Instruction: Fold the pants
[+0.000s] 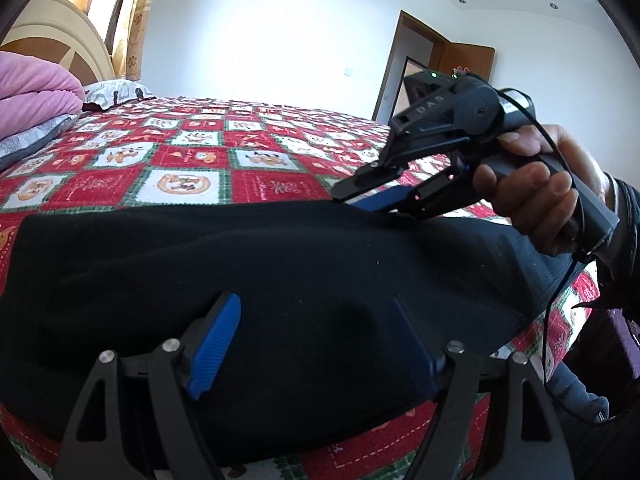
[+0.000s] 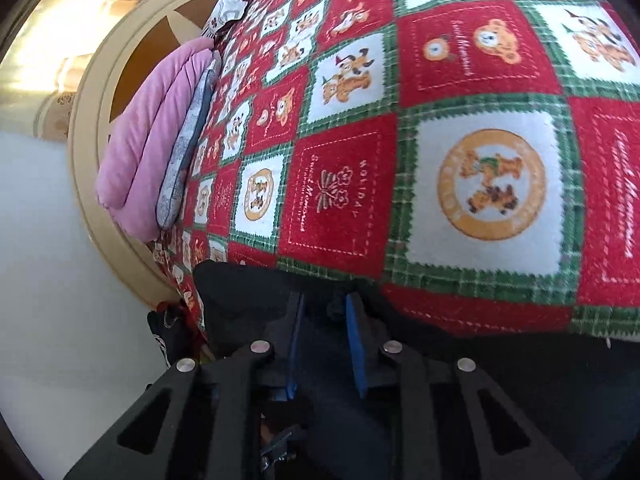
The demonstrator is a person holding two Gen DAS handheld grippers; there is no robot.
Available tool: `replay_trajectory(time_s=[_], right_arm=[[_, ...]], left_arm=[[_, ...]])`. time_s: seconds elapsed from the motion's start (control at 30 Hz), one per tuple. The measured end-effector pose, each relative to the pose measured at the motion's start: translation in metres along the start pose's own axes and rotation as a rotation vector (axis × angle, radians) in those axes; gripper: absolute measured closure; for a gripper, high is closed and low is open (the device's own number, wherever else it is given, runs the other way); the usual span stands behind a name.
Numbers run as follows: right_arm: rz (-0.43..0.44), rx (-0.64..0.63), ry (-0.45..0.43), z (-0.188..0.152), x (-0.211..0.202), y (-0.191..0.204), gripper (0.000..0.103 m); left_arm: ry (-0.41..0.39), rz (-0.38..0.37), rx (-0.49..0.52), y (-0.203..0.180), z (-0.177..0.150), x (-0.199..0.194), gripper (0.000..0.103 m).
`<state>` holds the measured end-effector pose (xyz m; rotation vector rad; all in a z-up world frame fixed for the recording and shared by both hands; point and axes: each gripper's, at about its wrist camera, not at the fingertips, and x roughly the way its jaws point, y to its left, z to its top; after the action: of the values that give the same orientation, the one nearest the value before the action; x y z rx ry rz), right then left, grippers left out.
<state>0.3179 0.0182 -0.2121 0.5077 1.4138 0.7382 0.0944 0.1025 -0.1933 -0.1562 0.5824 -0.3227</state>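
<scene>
The black fabric pants [image 1: 280, 272] lie across the red patchwork bedspread [image 1: 192, 160], left gripper [image 1: 316, 344] spread wide over them, right gripper [image 2: 326, 340] pinching their edge, which could slip free

A: Pants [image 1: 280, 264] colour?
B: Black, plain, no print. Rt side at 3 o'clock looks more dk navy.
A: Bedspread [image 1: 180, 160]?
B: Red & white checks w/ green plaid borders; white sqs carry orange-brown cartoon animals, red sqs have white stitch lines & script.
A: Grippers?
B: Left gripper [image 1: 316, 344] black frame, silver rivets, ribbed blue pads [image 1: 216, 344]. Right gripper [image 2: 326, 344] same: black, blue pads, silver rivets.
A: Up at 10 o'clock, left view?
B: Pink quilt [image 1: 36, 88] on a grey patterned pillow [image 1: 28, 140]. Headboard [image 1: 60, 36] cream w/ brown panels.
A: Rest?
B: Wall [image 1: 260, 32] white, door [image 1: 466, 60] brown wood, curtain [image 1: 132, 20] gold w/ floral motif.
</scene>
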Motion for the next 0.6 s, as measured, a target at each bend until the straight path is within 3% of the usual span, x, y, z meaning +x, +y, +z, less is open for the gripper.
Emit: replay_trajectory(time_s=[0.2, 0.23, 0.27, 0.53, 0.6], right_arm=[[0.084, 0.109, -0.014, 0.005, 0.003, -0.017, 0.081], [0.096, 0.120, -0.026, 0.006, 0.004, -0.018, 0.092], [0.102, 0.124, -0.043, 0.007, 0.005, -0.018, 0.096], [0.125, -0.090, -0.255, -0.010, -0.030, 0.020, 0.098], [0.109, -0.165, -0.311, -0.018, -0.040, 0.030, 0.103]], left_arm=[[-0.003, 0.013, 0.020, -0.004, -0.002, 0.001, 0.021], [-0.003, 0.011, 0.020, -0.004, -0.002, 0.000, 0.021], [-0.003, 0.009, 0.019, -0.003, -0.002, 0.000, 0.021], [-0.008, 0.002, 0.029, -0.003, -0.003, 0.000, 0.021], [-0.009, 0.002, 0.030, -0.004, -0.004, 0.000, 0.021]])
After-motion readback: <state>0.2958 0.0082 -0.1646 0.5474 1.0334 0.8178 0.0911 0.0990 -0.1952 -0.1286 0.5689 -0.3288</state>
